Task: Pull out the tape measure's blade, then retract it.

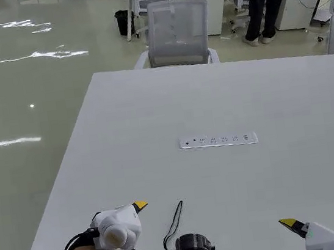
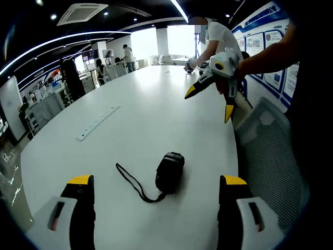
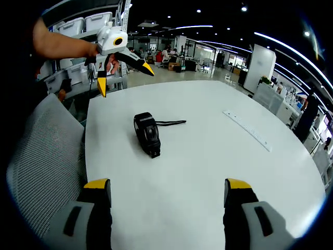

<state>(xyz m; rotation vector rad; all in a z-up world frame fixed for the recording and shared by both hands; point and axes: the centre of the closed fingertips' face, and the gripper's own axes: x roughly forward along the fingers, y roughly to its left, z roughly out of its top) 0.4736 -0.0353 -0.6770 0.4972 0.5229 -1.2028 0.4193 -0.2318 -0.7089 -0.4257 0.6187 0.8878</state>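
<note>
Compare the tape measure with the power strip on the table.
The tape measure is black; the power strip is white, like the table. The tape measure is a compact, chunky case; the power strip is long, thin and flat. The tape measure lies near the person's edge; the power strip lies farther out. Both rest on the table, untouched.
</note>
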